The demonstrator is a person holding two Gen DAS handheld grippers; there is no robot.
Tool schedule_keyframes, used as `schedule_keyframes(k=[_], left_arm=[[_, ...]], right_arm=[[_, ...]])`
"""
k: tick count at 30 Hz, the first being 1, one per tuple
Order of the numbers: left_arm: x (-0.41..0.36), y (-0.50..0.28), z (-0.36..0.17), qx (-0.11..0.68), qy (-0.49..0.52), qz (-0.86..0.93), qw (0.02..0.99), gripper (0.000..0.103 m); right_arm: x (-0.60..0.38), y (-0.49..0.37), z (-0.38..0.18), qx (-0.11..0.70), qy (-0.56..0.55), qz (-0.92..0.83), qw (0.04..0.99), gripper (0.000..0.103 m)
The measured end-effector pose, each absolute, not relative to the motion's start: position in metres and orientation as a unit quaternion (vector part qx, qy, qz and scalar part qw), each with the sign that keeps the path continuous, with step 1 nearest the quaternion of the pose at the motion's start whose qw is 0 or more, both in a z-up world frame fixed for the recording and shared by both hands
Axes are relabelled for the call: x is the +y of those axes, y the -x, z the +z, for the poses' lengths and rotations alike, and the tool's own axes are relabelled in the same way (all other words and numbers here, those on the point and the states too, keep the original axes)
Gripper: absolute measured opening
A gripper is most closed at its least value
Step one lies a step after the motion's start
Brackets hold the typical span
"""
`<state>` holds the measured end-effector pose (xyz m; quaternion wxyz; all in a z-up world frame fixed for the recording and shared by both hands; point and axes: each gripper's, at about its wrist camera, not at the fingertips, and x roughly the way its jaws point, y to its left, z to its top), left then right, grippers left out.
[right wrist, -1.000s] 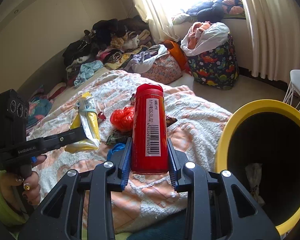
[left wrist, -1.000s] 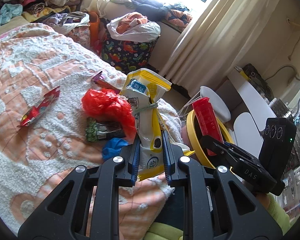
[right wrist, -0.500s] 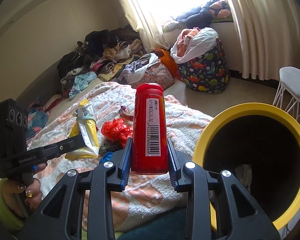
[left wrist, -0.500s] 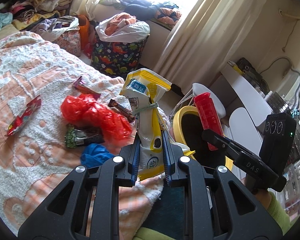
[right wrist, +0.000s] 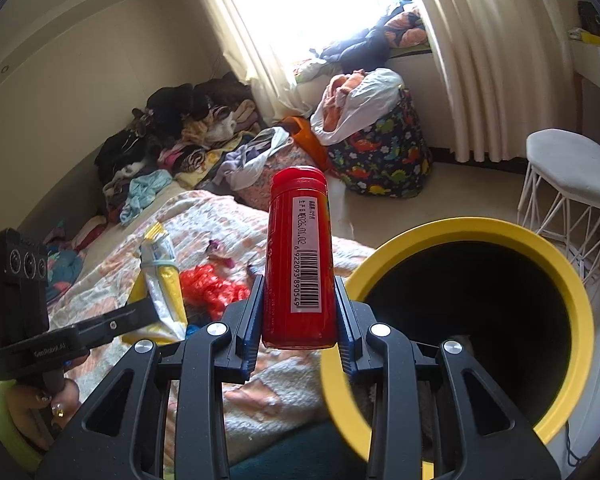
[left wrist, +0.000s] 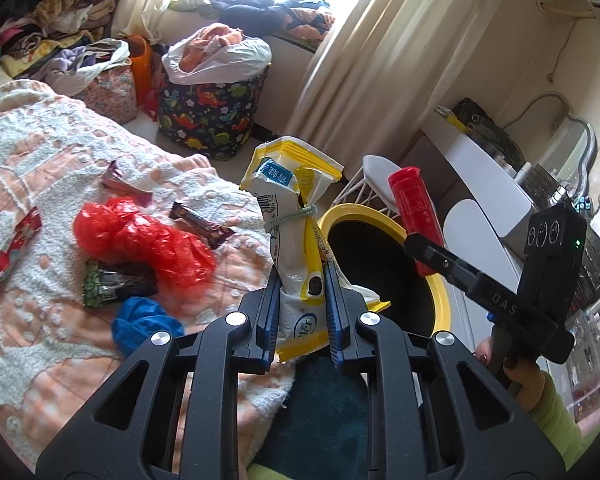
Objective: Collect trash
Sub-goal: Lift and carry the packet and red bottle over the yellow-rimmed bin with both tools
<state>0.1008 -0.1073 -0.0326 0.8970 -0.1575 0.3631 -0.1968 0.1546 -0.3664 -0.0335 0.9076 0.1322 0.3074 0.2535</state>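
Already both pieces of trash were up off the bed. The yellow-and-white snack bag, tied round the middle with a band, stood pinched between the left gripper's jaws, which were nearly closed on it. The red tube, barcode label facing the right wrist camera, sat upright in the right gripper, jaws narrow and pressed on its sides.

Compared with a second before, the yellow-rimmed bin had swung much nearer in both views: from the right wrist its dark mouth filled the lower right, and the tube sat just left of the rim. From the left wrist the bag hung just beside the bin's near edge, with the tube over the far rim. Both hands had carried toward the bin, so the drop looked close, the tube probably first.

More trash lay on the orange-and-white blanket: a red plastic bag, a blue crumpled piece, a green-and-black wrapper, a brown bar wrapper, a purple one and a red one near the left edge. So the job was far from done.

The bin's inside was mostly black; something pale showed at the bottom, too dim to name. Its base was cut off by the frame. Only a hand and a green sleeve of the person showed.
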Motion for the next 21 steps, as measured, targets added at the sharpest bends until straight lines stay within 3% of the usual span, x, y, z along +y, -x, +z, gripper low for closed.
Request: schedule_keyframes(k=[21], left_arm=[[-0.159,-0.107,-0.042,0.38,0.129,-0.235,0.885,0.014]], right_arm=[[-0.424,-0.165,-0.039,0.293,-0.171,0.194,0.92,0.03]])
